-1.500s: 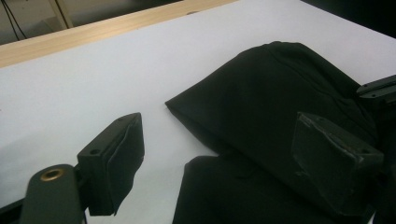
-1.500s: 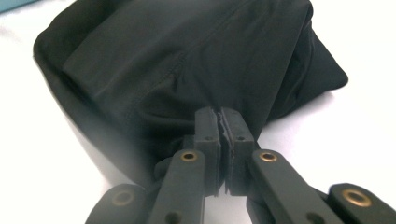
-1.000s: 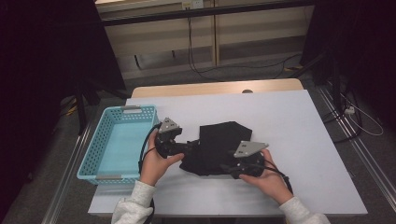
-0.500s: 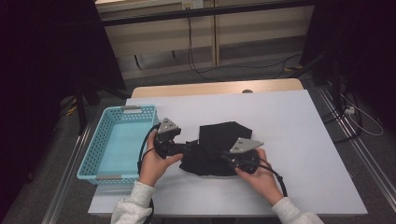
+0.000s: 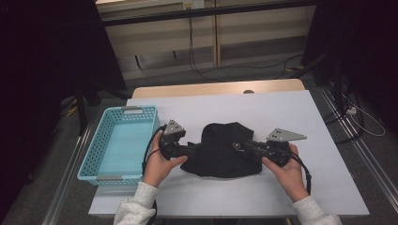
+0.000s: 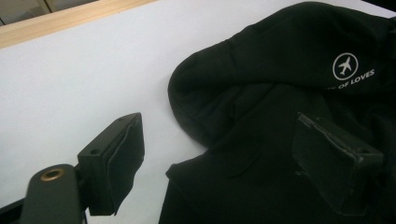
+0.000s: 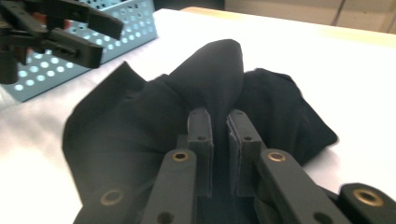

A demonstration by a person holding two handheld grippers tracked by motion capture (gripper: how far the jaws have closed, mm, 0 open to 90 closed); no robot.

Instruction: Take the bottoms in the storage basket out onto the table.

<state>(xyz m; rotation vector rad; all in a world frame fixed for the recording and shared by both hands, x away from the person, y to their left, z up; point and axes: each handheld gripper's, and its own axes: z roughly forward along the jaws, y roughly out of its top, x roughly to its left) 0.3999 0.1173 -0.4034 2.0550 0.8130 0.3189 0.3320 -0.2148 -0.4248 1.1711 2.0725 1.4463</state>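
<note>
- A black garment [image 5: 224,150] is seen lying crumpled near the middle of the white surface [image 5: 291,117], just to the right of a light blue basket [image 5: 119,140].
- A small white aeroplane logo [image 6: 345,66] with lettering beneath it is printed on the garment's upper part.
- The left gripper [image 5: 192,151] is held low at the garment's left edge, with its jaws set wide apart.
- In the left gripper view, one jaw is placed over the bare surface and the other over the dark cloth; nothing is pinched between them.
- The right gripper [image 5: 248,146] is held at the garment's right side, pointing toward the left gripper.
- Its jaws have just been closing, and in the right gripper view a raised fold of the cloth [image 7: 217,88] is caught in the narrow slot between them, drawn up into a peak.
- The fabric appears to be clamped by the pads, though black on black makes the contact hard to trace.
- Each gripper is carried by a hand [image 5: 159,164] in a pale sleeve [image 5: 136,206].
- The basket is placed at the surface's left edge, apart from the garment.
</note>
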